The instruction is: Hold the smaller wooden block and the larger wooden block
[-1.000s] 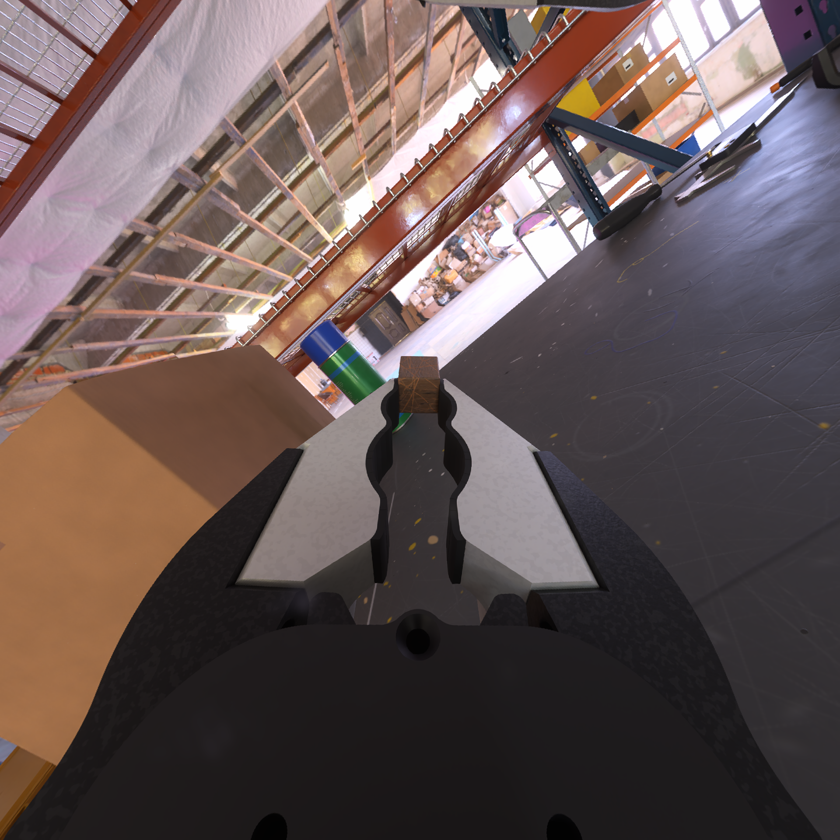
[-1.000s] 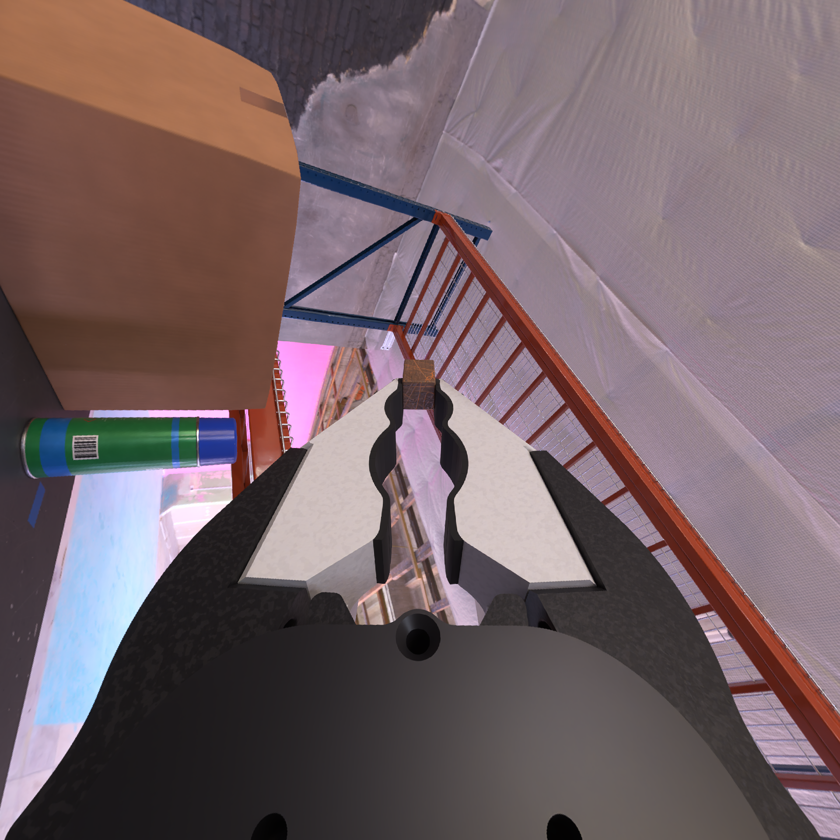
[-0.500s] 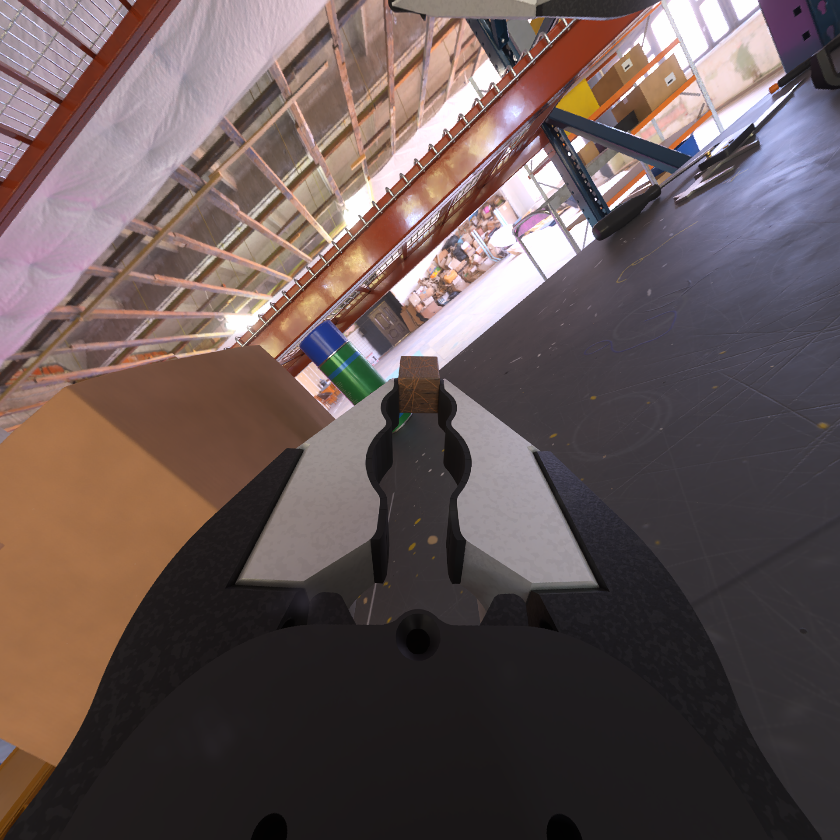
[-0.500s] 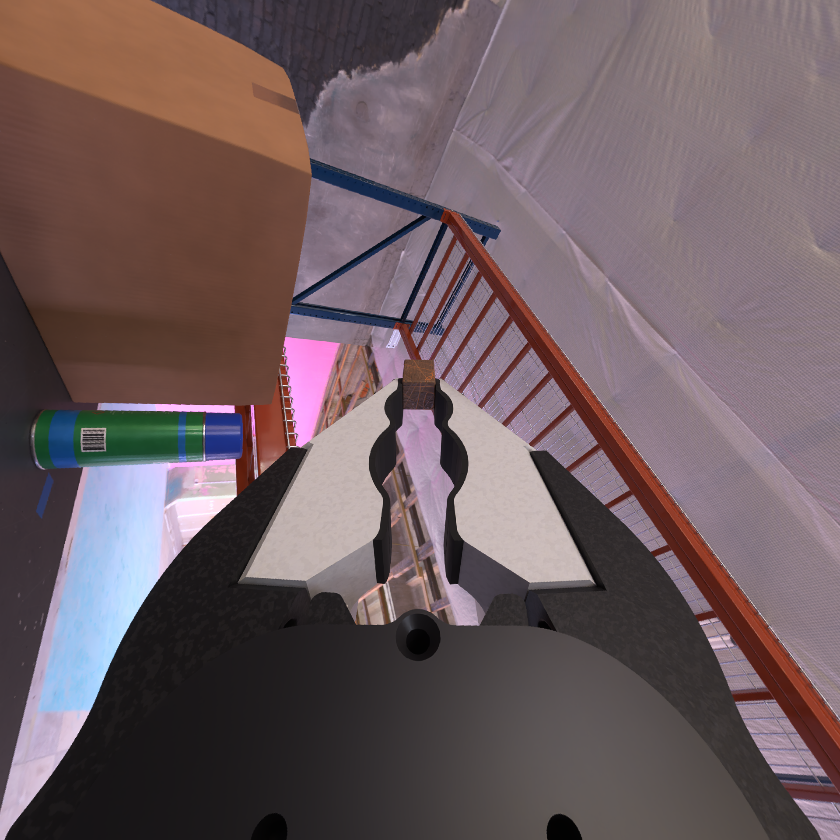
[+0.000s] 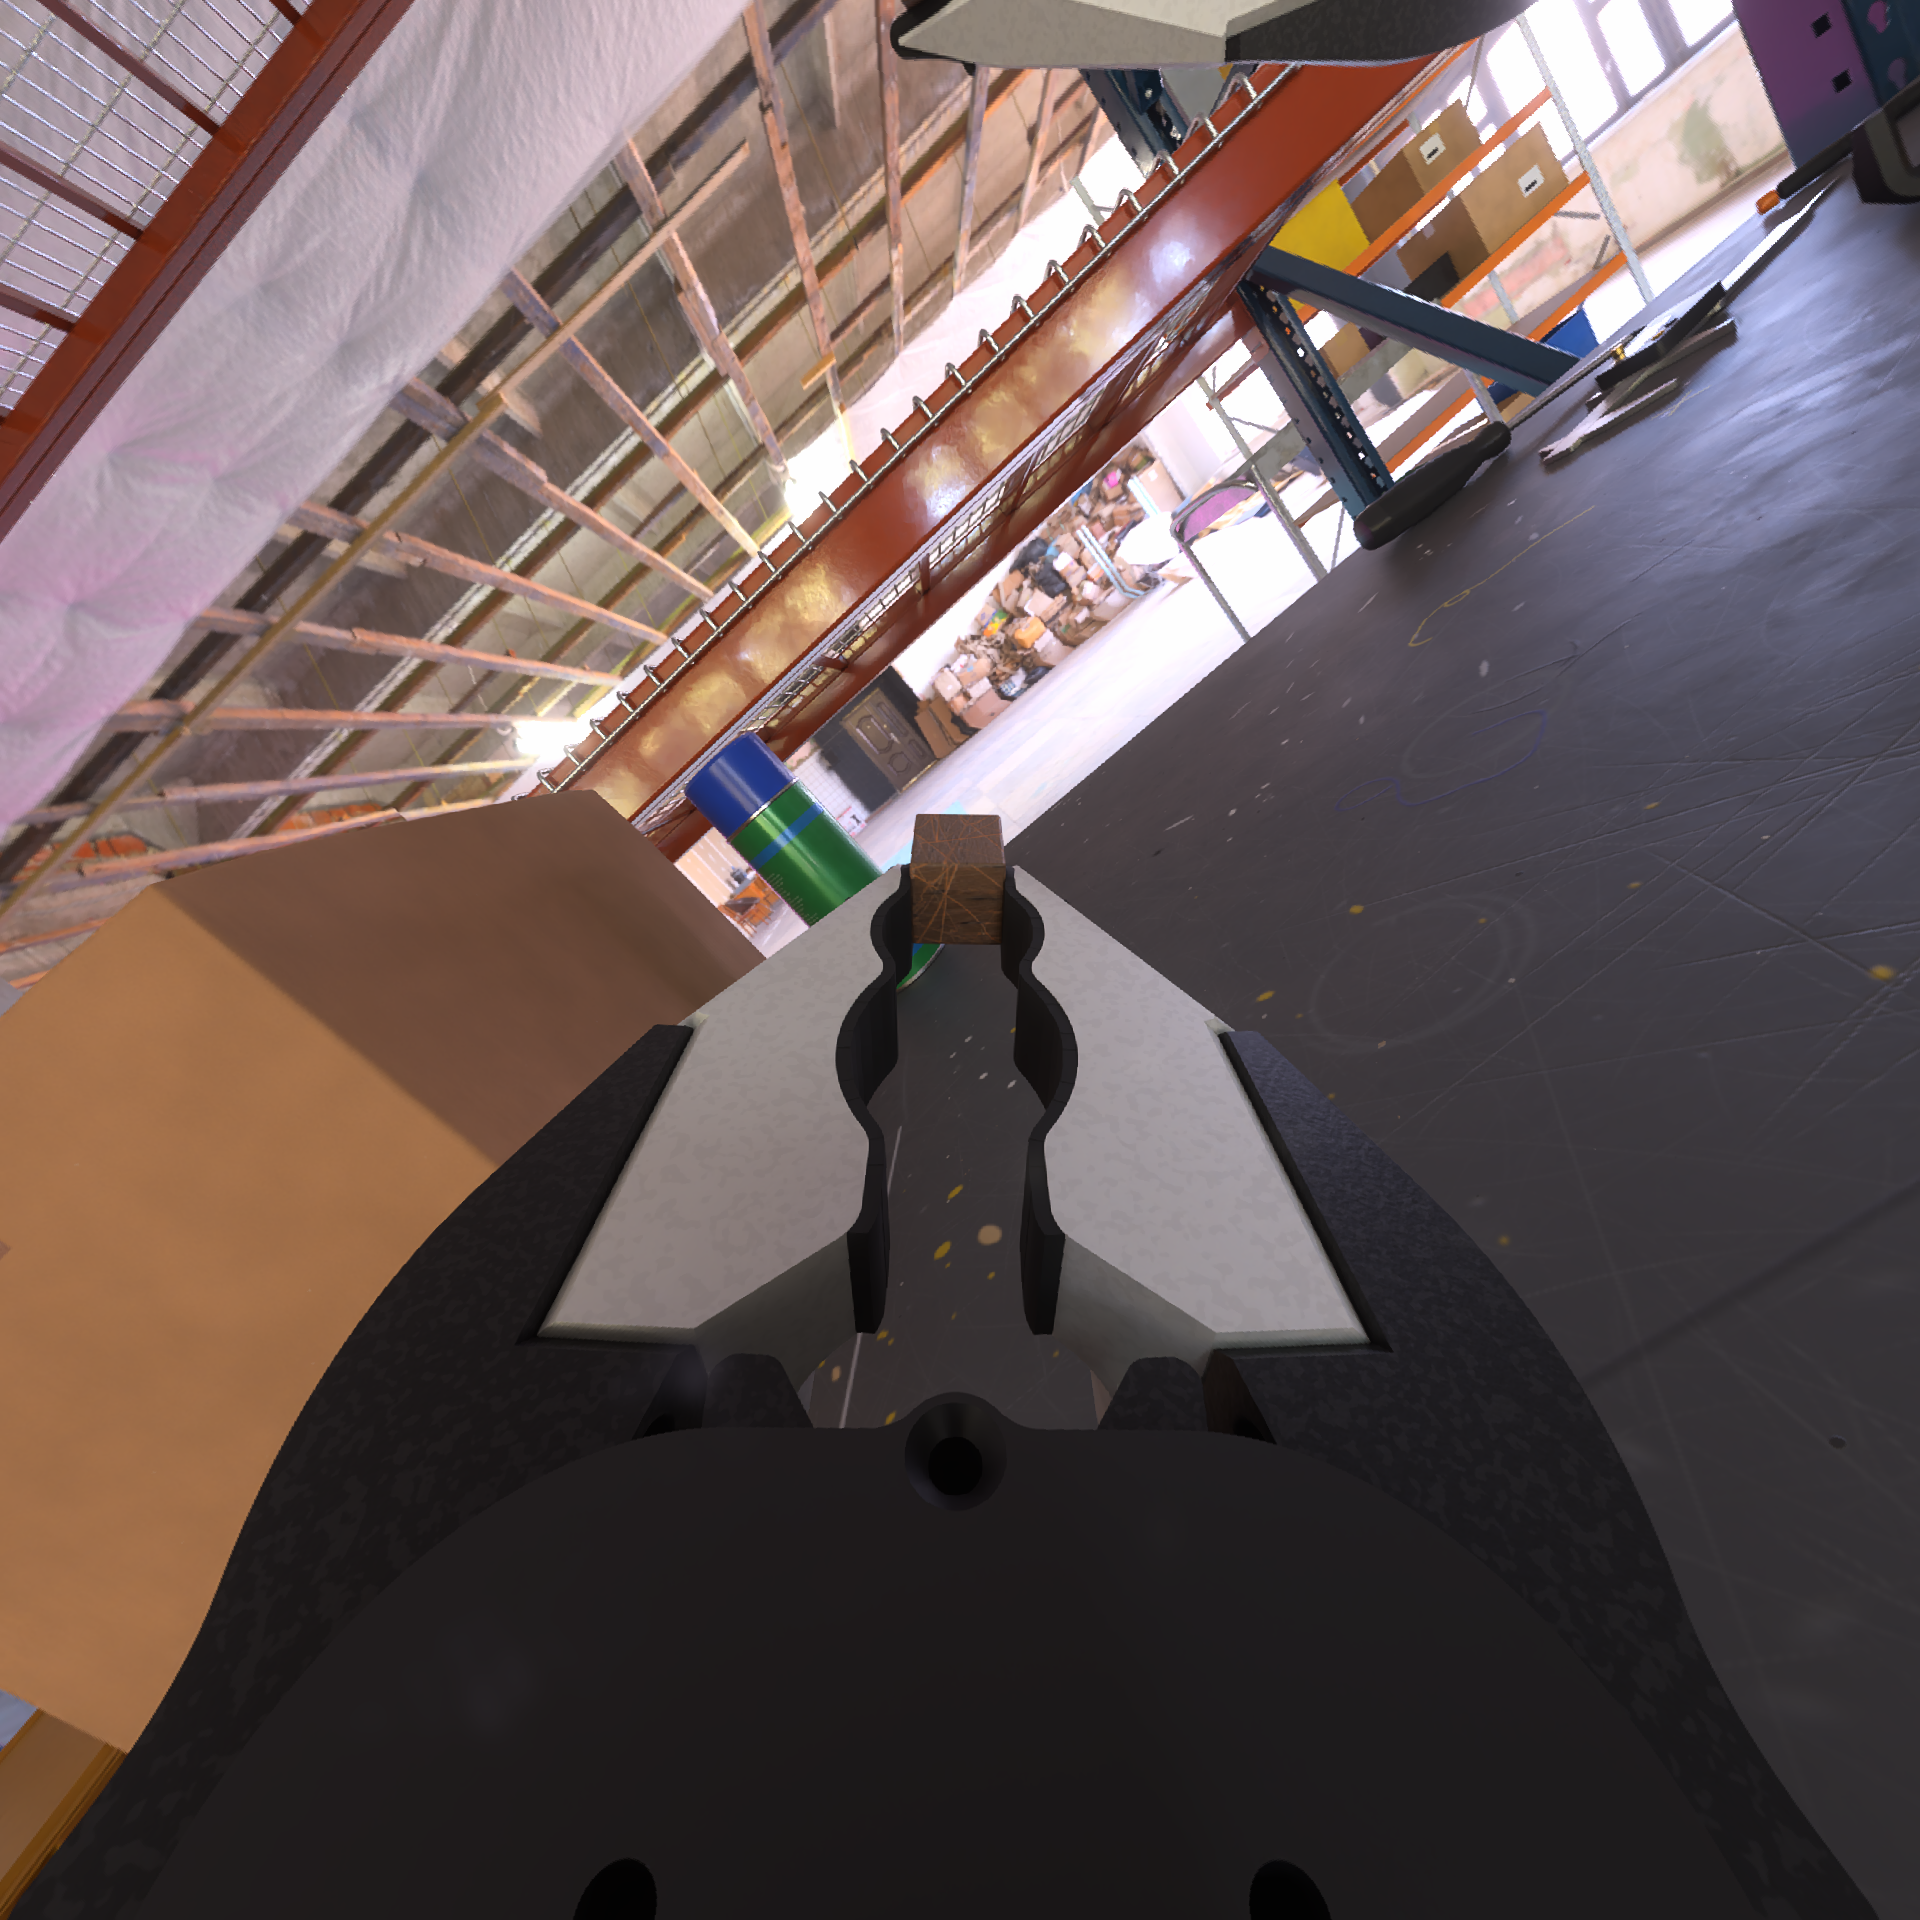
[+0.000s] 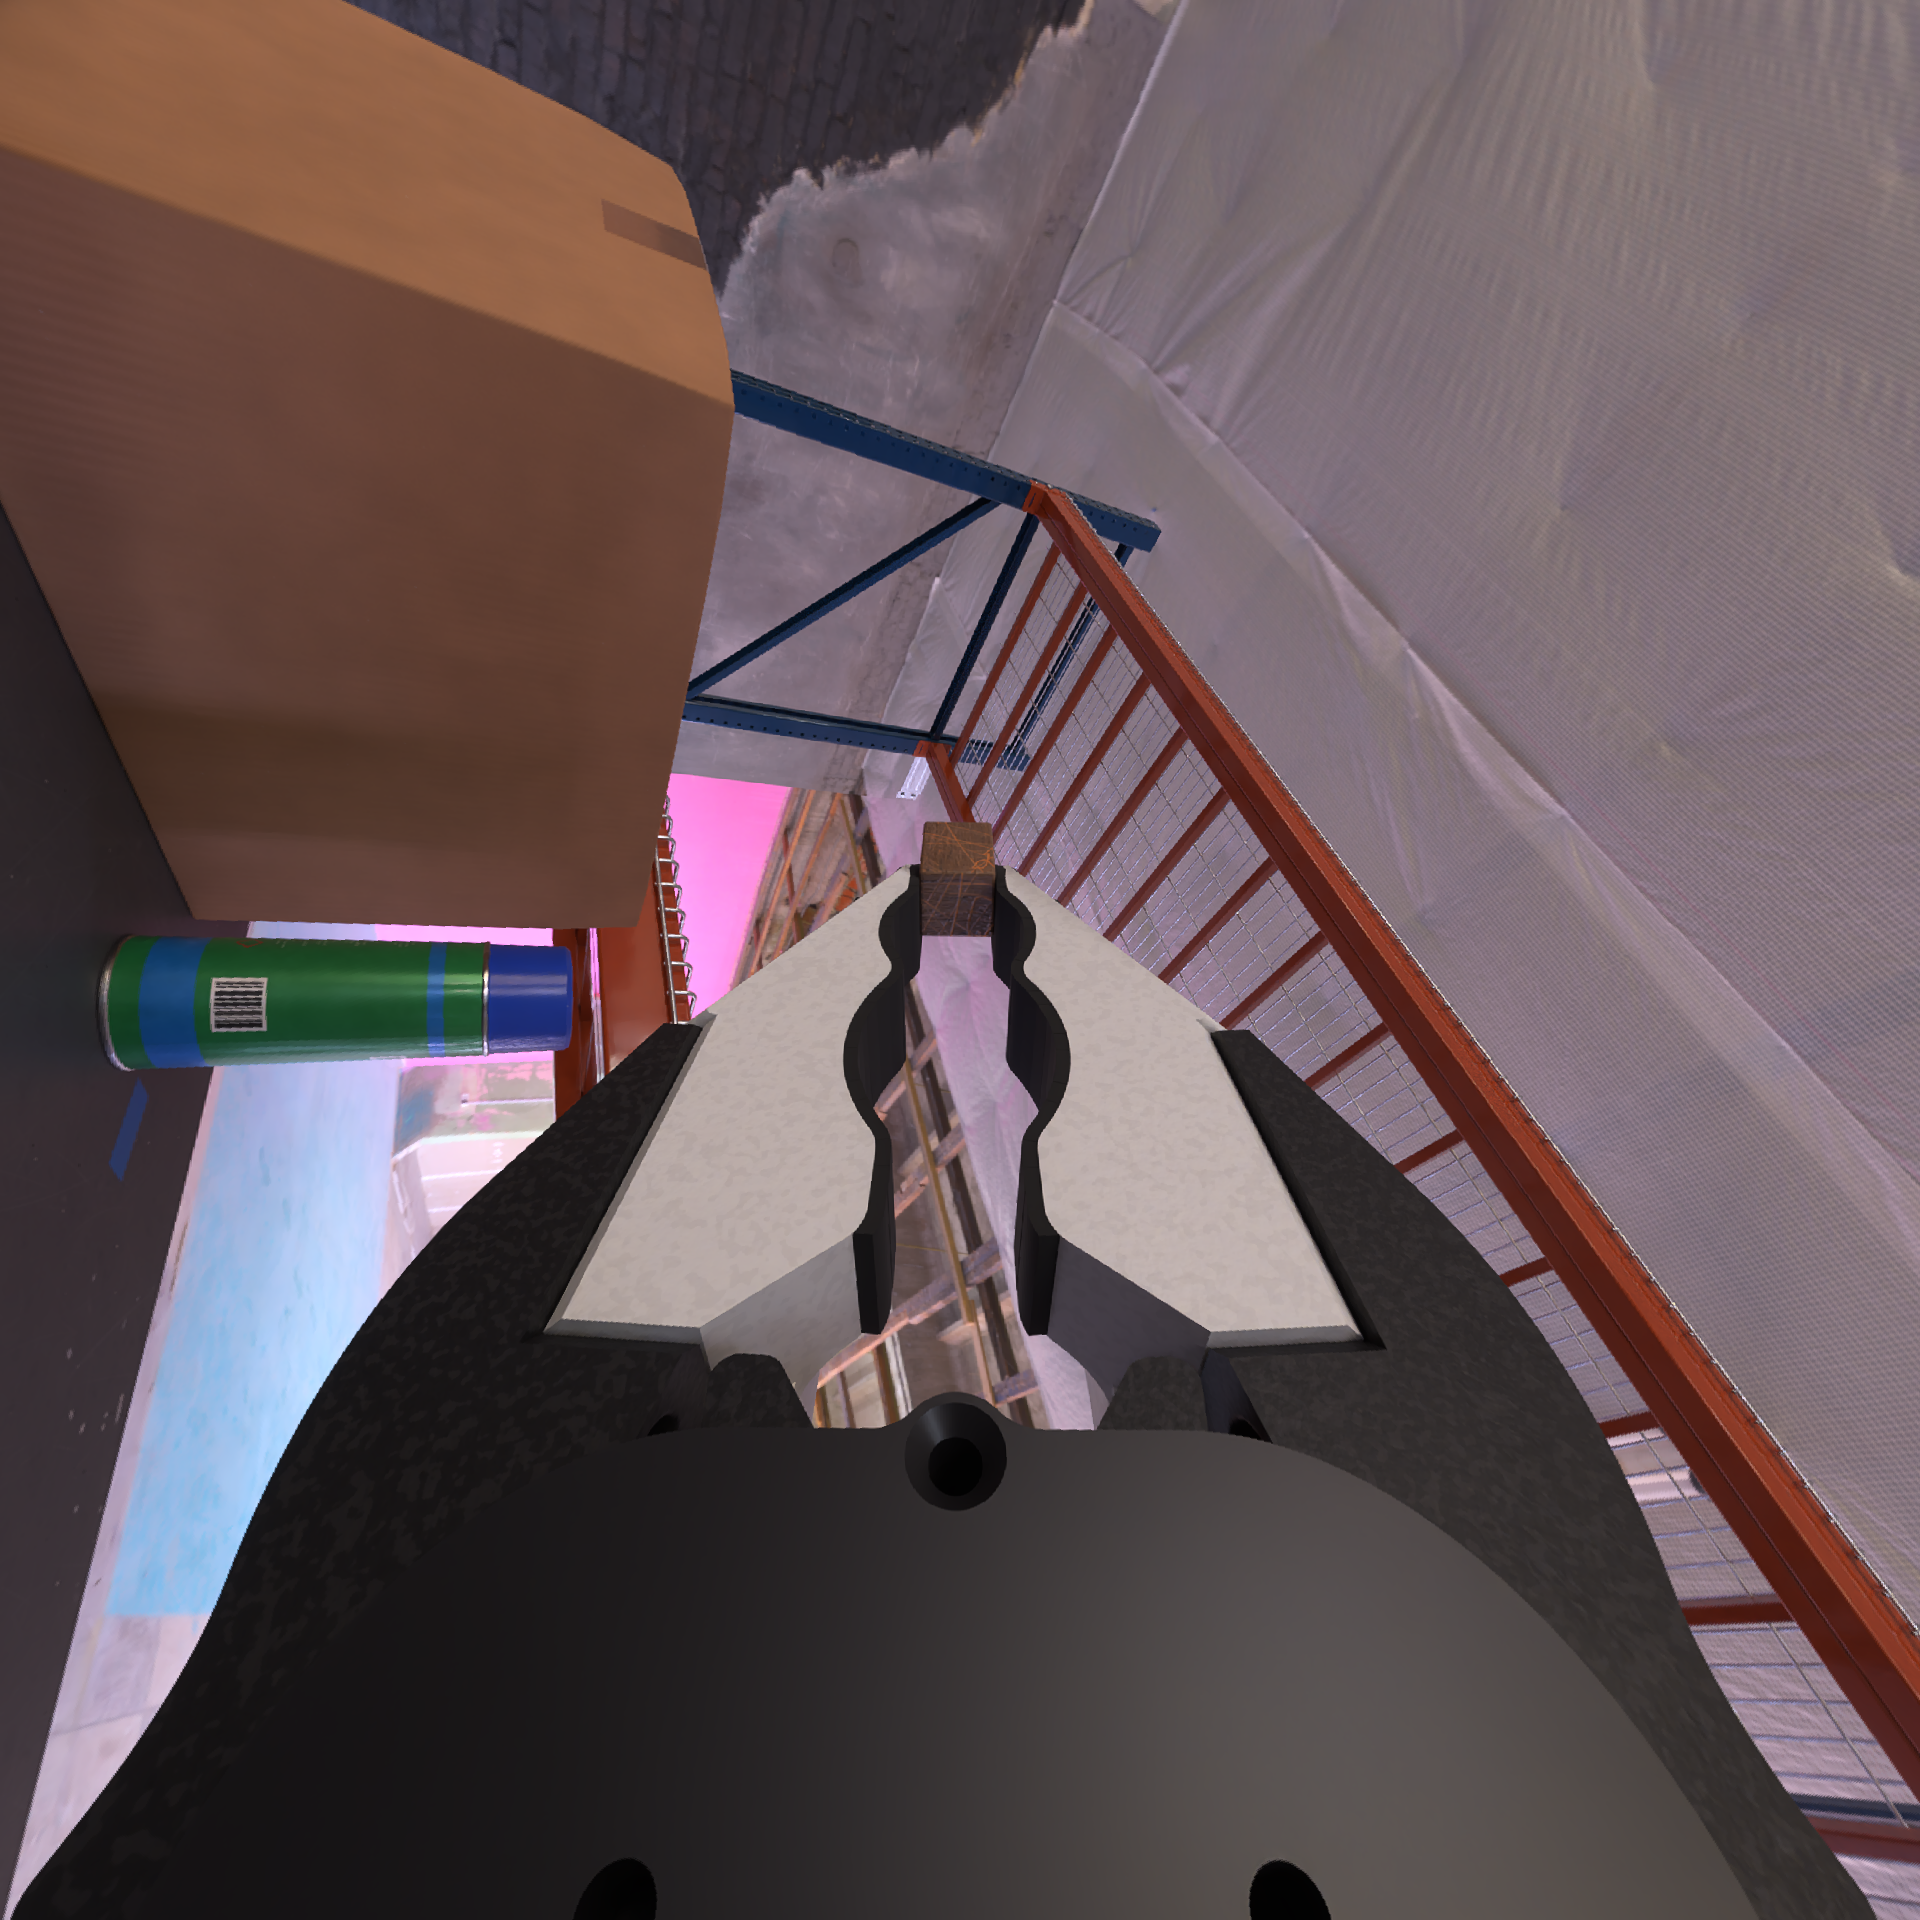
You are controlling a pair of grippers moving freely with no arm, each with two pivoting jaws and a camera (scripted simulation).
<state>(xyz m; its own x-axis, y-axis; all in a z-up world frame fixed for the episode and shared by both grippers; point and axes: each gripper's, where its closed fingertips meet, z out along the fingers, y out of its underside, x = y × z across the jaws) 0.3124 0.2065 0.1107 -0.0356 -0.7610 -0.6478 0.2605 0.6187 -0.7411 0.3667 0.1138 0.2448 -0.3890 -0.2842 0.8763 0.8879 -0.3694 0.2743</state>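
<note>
In the left wrist view, my left gripper (image 5: 958, 902) is shut on the larger wooden block (image 5: 958, 873), a brown cube pinched at the fingertips and held above the dark table (image 5: 1507, 935). In the right wrist view, my right gripper (image 6: 957, 914) is shut on the smaller wooden block (image 6: 957, 868), also pinched at the fingertips and held up in the air. The right gripper's pale fingers (image 5: 1195, 26) also show at the top edge of the left wrist view.
A large cardboard box (image 5: 312, 1091) (image 6: 343, 499) stands on the table to the left. A green and blue spray can (image 5: 790, 831) (image 6: 332, 1003) stands beside it. Warehouse racking and orange beams fill the background.
Both blocks stay gripped. The right gripper has shifted slightly: the box and can drift right in its view, and more of its fingers show at the top of the left wrist view.
</note>
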